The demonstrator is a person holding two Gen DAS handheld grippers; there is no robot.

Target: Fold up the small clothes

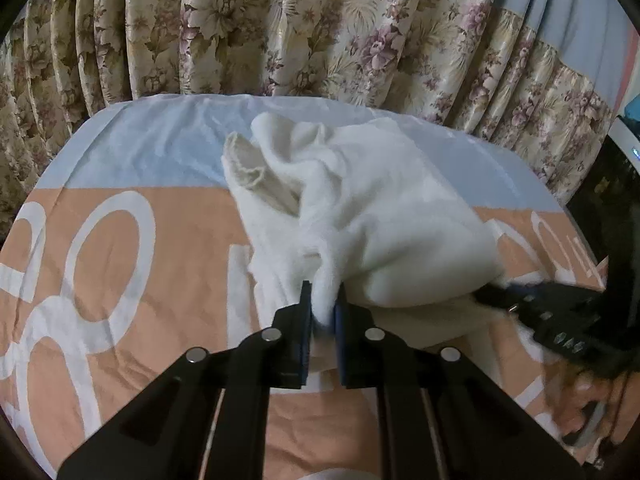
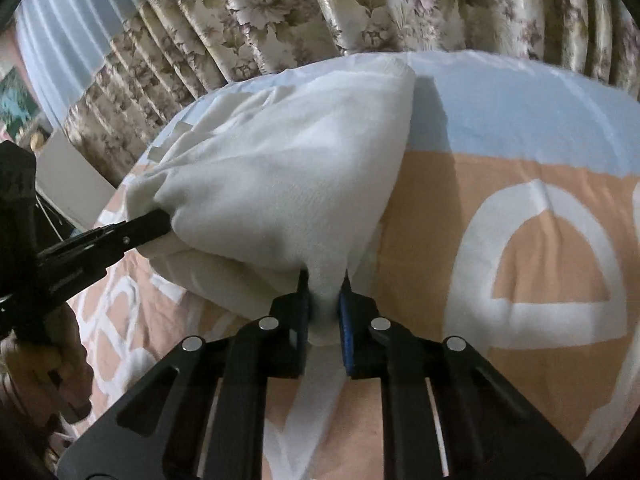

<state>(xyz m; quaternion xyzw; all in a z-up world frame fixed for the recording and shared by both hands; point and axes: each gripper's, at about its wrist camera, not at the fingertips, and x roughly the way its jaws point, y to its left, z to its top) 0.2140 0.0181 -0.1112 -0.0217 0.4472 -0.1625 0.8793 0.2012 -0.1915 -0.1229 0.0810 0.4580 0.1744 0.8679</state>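
One white garment (image 1: 384,216) lay on the bed, partly lifted, its near edge gathered up between two pairs of tongs; a ribbed cuff or opening (image 1: 248,164) stuck up at its far left side in the left view, though what kind of garment it was could not be told. The left tongs (image 1: 323,304) were closed nearly all the way on a pinch of the white cloth, with the fabric bunched between the blue pads; the right tongs (image 2: 323,292) were closed likewise on another pinch of the same garment. Each pair showed in the other's view, gripping the cloth from the side: the right tongs at the right edge of the left view, the left tongs at the left edge of the right view.

As a judgement, the fold looked under way but unfinished; the cloth hung in a loose, puffed bundle with a layer doubled under it, not yet flat or squared, so laying it down and smoothing it appeared to remain.

Counted: one garment; two pairs of tongs; no other clothes were visible, folded or waiting. Beneath lay the bedspread (image 2: 500,220), peach with large white letters and a pale blue band at the far side; behind it hung a flowered curtain (image 1: 320,28).
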